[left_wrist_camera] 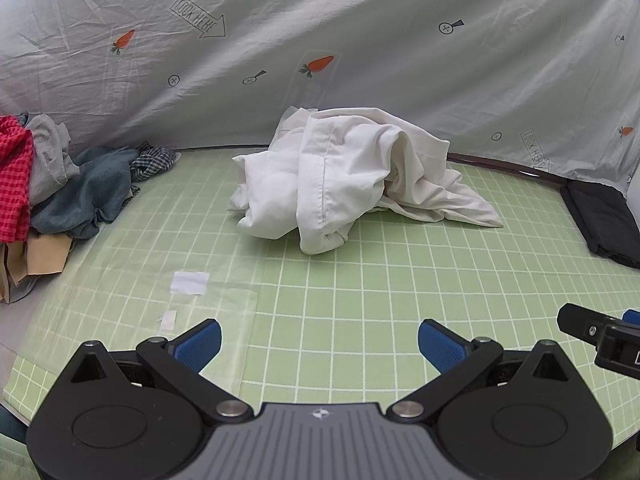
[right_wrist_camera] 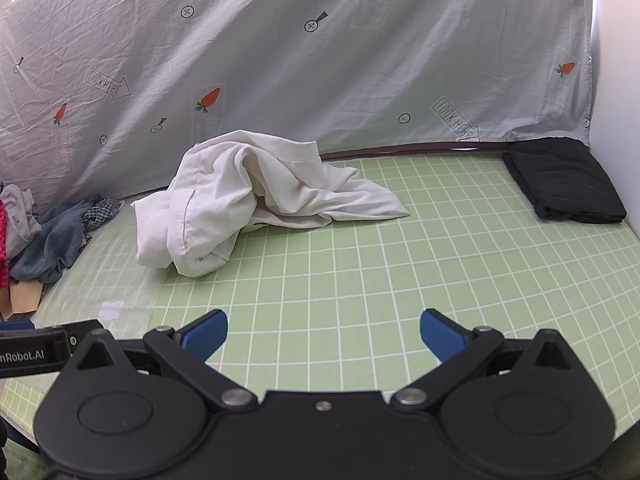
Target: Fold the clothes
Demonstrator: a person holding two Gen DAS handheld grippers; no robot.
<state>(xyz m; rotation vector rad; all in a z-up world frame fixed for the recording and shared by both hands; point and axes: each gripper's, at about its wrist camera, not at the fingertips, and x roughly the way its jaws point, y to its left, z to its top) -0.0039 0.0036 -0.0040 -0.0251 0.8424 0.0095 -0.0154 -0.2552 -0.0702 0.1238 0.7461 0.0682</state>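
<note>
A crumpled white garment (left_wrist_camera: 352,176) (right_wrist_camera: 248,200) lies in a heap on the green gridded mat (left_wrist_camera: 360,300) (right_wrist_camera: 360,272), toward its far side. My left gripper (left_wrist_camera: 319,342) hovers open over the near part of the mat, well short of the garment, with nothing between its blue pads. My right gripper (right_wrist_camera: 323,334) is open too, at the same distance, empty. Each gripper's black body shows at the edge of the other's view: the right one (left_wrist_camera: 600,336), the left one (right_wrist_camera: 44,348).
A pile of unfolded clothes (left_wrist_camera: 60,184) (right_wrist_camera: 44,232), red checked, grey, blue and tan, sits at the far left. A folded black garment (left_wrist_camera: 604,220) (right_wrist_camera: 564,180) lies at the far right corner. A grey printed sheet (left_wrist_camera: 320,40) hangs behind the mat.
</note>
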